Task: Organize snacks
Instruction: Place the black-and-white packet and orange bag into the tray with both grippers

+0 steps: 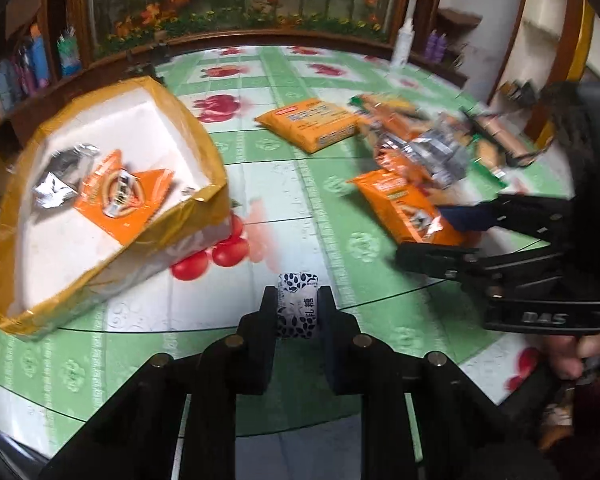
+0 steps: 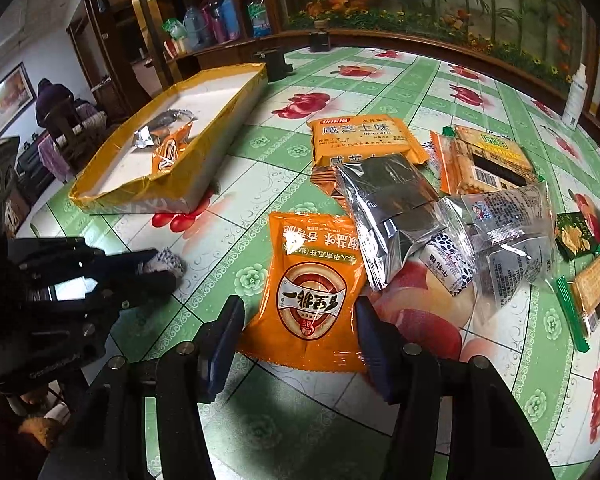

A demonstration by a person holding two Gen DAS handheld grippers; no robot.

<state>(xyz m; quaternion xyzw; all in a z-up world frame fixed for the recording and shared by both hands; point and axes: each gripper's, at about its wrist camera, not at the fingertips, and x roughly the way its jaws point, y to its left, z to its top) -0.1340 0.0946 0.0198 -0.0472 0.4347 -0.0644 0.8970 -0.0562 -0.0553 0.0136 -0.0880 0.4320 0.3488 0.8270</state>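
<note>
My left gripper is shut on a small white candy with a dark leaf print, low over the table; the right wrist view shows that candy at its tips. My right gripper stands open, its fingers on either side of an orange snack packet that lies flat on the tablecloth; the pads do not press it. To the left sits a white box with a yellow taped rim, which holds one orange packet and one silver packet.
A heap of snacks lies right of centre: an orange cracker pack, silver packets, clear bags and green-edged crackers. A white bottle stands at the far right edge. A person sits beyond the table at left.
</note>
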